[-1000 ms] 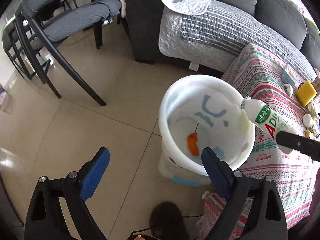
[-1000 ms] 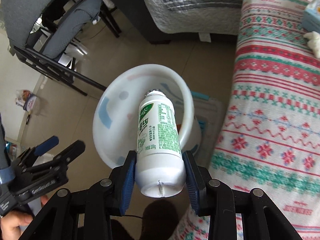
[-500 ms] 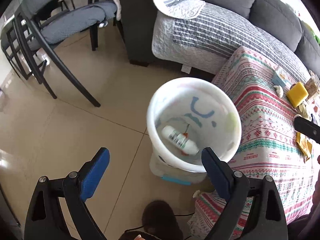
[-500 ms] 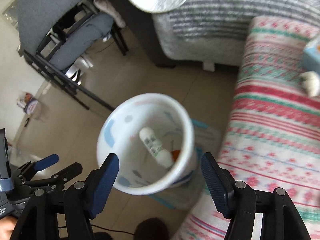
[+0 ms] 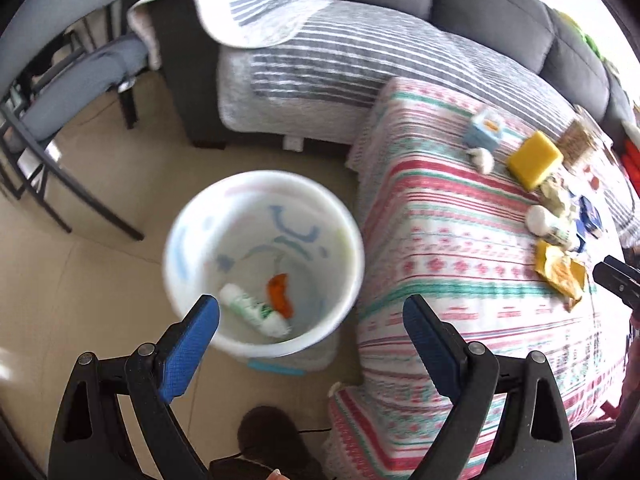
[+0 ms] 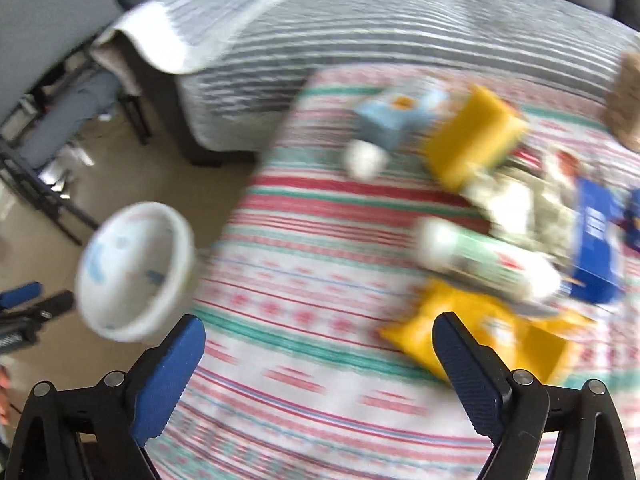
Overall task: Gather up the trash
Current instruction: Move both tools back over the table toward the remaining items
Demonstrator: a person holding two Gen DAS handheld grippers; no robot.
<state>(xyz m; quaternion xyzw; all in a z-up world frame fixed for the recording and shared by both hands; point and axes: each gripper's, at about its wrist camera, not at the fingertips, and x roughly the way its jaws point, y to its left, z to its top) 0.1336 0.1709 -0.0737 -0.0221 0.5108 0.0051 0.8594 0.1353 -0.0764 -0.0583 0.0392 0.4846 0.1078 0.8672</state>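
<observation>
Left gripper (image 5: 311, 311) wide open, nothing between the blue pads (image 5: 188, 346), hovering over the near rim of the white bin (image 5: 184, 216) on the tiled floor. Inside the bin: white bottle with green label (image 5: 256, 311) lying on its side at the bottom, touching an orange scrap (image 5: 280, 295). Right gripper (image 6: 319, 334) jaws opening, nearly at full spread, empty, above the striped tablecloth (image 6: 304, 264), heavy motion blur. Just beyond its right finger: yellow wrapper (image 6: 480, 334), then a second white-and-green bottle (image 6: 480, 262) on its side, blue box (image 6: 596, 240) beside it, crumpled paper (image 6: 532, 200) behind. Further back: yellow sponge block (image 6: 472, 140), light-blue carton (image 6: 396, 118), small white lump (image 6: 364, 160). Grey sofa with striped quilt (image 5: 360, 56) behind the table; chair with grey cushion (image 5: 80, 88) far left.
</observation>
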